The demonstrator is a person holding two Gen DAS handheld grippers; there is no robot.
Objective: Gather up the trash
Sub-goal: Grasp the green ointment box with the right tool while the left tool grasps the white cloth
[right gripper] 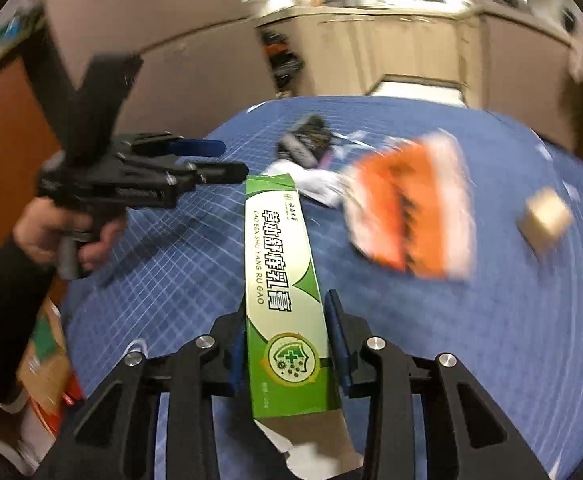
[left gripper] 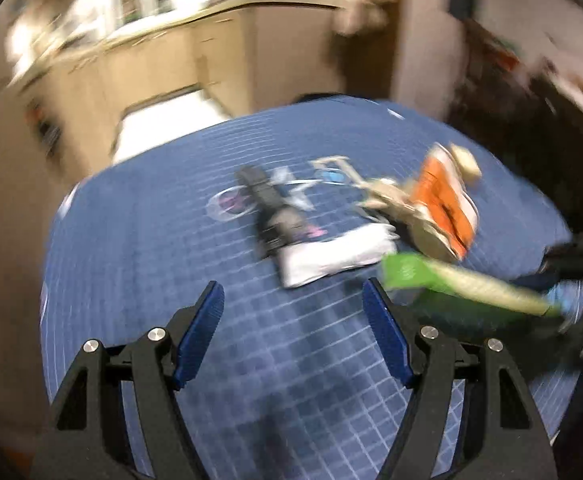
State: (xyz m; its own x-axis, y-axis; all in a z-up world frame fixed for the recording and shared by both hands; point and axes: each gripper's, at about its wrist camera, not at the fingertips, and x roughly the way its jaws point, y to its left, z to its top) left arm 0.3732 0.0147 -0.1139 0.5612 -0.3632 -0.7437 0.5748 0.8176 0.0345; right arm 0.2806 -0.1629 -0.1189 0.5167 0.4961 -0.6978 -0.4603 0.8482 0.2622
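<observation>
Right wrist view showed the right gripper (right gripper: 287,320) clamped on a long green-and-white cardboard box (right gripper: 281,276), its blue pads pressed against the two long sides near the end with a shield emblem. That box was slim and rectangular, printed with large dark characters along its face; its near flap hung open, showing plain brown card inside. The far end of the box reached out over a blue cutting mat (right gripper: 471,340) ruled with a fine white grid.

Further out on the mat lay an orange-and-white packet (right gripper: 407,208), blurred, with dark lettering, and just beside it a crumpled white wrapper (right gripper: 315,180). Behind those sat a dark, crinkled wrapper (right gripper: 303,140). A small tan cube-shaped carton (right gripper: 547,216) rested well apart to the right.

At the left of the same view a hand (right gripper: 51,232) in a dark sleeve held the left gripper (right gripper: 221,158) by its black handle, above the mat's edge.

From the left wrist camera, the left gripper (left gripper: 293,300) stood open with nothing between its blue ribbed pads, only bare mat (left gripper: 151,248) below. The green box (left gripper: 451,280) showed at the right, blurred, near the right-hand fingertip. The white wrapper (left gripper: 335,256), dark wrapper (left gripper: 275,208) and orange packet (left gripper: 447,200) lay beyond the fingers, all smeared by motion.
</observation>
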